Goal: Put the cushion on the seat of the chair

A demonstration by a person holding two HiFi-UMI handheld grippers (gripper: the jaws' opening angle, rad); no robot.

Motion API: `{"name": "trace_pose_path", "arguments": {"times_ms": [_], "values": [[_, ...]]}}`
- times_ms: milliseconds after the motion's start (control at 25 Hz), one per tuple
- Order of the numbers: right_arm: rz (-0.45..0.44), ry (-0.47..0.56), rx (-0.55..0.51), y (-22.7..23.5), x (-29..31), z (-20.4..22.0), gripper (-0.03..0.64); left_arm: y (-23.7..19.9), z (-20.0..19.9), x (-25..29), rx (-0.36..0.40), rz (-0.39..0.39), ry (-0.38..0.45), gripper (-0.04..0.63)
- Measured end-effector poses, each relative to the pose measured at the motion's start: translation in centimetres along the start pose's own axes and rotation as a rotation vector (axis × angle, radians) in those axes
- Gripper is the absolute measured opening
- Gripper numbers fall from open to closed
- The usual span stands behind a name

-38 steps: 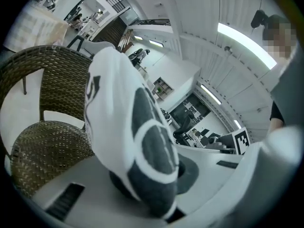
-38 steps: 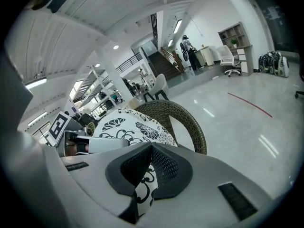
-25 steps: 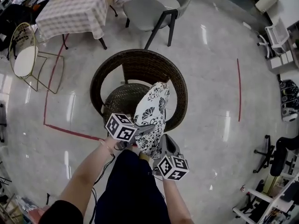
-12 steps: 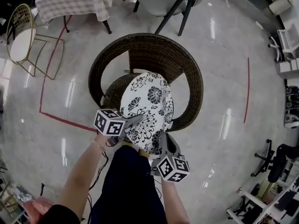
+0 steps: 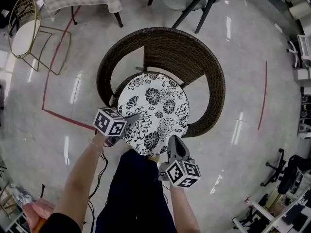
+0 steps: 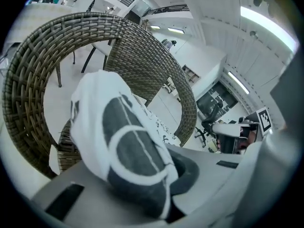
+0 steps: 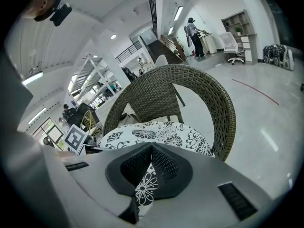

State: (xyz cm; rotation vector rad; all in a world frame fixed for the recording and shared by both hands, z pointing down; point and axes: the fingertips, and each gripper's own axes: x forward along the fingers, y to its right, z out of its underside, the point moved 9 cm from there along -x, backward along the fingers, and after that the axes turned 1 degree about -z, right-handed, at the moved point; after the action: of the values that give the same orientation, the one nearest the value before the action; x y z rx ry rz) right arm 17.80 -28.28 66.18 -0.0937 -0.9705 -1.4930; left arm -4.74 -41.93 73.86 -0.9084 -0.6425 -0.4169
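Step in hand: placing. Round white cushion with black floral print (image 5: 155, 101) lies nearly flat over seat (image 5: 120, 89) of dark brown woven wicker chair (image 5: 184, 57), inside its curved back.

- Your left hand-held gripper (image 5: 133, 118) is clamped tight on cushion's near-left edge, fabric bunched between jaws.
- Your right hand-held gripper (image 5: 174, 142) is pinched on near-right edge, floral cloth between pads.
- Cannot tell whether cushion's underside rests fully on seat.

Next, as judged: lower near edge till it settles, centre it, part both jaws together, draw back toward yourself without dragging cloth.
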Motion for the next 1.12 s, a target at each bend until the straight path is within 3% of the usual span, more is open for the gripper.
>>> {"name": "trace_pose_path", "arguments": {"times_ms": [160,240,400,840,960,1120], "values": [[-0.002,-0.016,0.004,-0.1,0.6,0.5,0.025,-1.2,0.6,0.7,0.049,-0.099,-0.066,0.028],[-0.004,-0.024,0.003,-0.1,1.0,0.6,0.025,-2.0,0.8,0.9,0.037,-0.142,-0.078,0.030],[-0.006,-0.039,0.002,-0.3,1.9,1.0,0.025,-3.4,1.2,1.4,-0.008,-0.179,-0.105,0.040],[-0.015,-0.066,0.016,-0.5,3.4,1.4,0.025,-6.1,1.7,1.7,-0.028,-0.295,-0.197,0.093],[-0.010,-0.066,0.023,-0.2,3.5,1.5,0.025,-6.4,1.8,2.1,-0.036,-0.307,-0.218,0.159],[-0.013,-0.064,0.029,-0.2,3.4,1.3,0.025,-6.7,2.0,2.1,-0.037,-0.373,-0.260,0.324]]}}
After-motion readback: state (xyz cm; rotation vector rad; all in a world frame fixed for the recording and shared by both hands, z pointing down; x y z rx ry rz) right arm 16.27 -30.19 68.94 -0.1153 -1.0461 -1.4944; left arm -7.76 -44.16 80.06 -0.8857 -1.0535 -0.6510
